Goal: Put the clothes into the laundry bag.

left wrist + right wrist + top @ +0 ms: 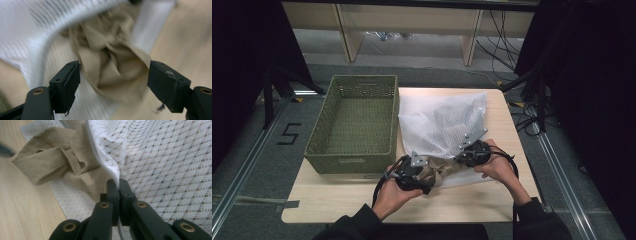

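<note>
Near the front edge of the table, my left claw (424, 181) has its jaws spread apart, released, with the crumpled beige garment (110, 65) lying between them but not pressed by either pad. My right claw (118, 185) is clenched on the zippered rim of the white mesh laundry bag (162, 157), holding its mouth up. The garment spills out of that mouth onto the wood. The bag lies across the table's right half toward the far edge. The green perforated basket (354, 120) sits on the left side, just beside the bag.
</note>
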Action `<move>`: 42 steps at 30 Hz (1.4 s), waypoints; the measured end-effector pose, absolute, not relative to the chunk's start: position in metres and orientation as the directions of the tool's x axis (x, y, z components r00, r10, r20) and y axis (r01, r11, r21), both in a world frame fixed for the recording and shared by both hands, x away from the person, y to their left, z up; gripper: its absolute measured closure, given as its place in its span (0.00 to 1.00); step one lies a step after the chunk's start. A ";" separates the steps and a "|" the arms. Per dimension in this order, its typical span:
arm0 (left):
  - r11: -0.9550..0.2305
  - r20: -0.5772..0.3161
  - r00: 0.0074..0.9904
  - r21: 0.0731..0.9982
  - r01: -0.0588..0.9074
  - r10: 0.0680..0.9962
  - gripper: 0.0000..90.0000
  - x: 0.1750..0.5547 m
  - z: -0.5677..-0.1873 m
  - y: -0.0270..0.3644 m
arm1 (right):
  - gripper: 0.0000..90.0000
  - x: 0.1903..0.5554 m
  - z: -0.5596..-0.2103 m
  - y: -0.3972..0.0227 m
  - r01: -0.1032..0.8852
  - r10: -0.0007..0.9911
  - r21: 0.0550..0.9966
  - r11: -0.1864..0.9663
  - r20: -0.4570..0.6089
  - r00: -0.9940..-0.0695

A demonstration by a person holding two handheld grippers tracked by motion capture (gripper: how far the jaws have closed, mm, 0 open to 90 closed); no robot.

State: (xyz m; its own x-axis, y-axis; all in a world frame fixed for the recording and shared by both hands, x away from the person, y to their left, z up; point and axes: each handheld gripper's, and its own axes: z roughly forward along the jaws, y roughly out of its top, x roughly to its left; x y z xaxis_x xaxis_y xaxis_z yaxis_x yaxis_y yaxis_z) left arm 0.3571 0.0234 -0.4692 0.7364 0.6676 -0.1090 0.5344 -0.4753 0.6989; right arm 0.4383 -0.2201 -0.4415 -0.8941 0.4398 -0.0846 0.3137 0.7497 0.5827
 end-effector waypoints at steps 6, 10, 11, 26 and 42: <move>-0.512 -0.072 0.743 0.681 0.524 0.665 0.24 0.363 -0.496 0.005 | 1.00 0.438 -0.440 -0.218 0.305 0.432 0.587 0.750 -0.086 -0.898; -0.528 -0.031 0.770 0.711 0.465 0.637 0.71 0.380 -0.503 -0.008 | 1.00 0.434 -0.436 -0.217 0.304 0.431 0.603 0.737 -0.073 -0.900; -0.529 -0.029 0.777 0.716 0.455 0.629 0.81 0.383 -0.501 -0.011 | 1.00 0.433 -0.433 -0.218 0.305 0.431 0.605 0.736 -0.071 -0.900; -0.500 0.033 0.714 0.737 0.455 0.699 0.73 0.422 -0.506 -0.017 | 1.00 0.417 -0.427 -0.229 0.310 0.418 0.621 0.720 -0.031 -0.908; -0.511 -0.020 0.746 0.716 0.475 0.666 0.44 0.371 -0.492 -0.008 | 0.99 0.418 -0.443 -0.220 0.304 0.401 0.584 0.753 -0.042 -0.915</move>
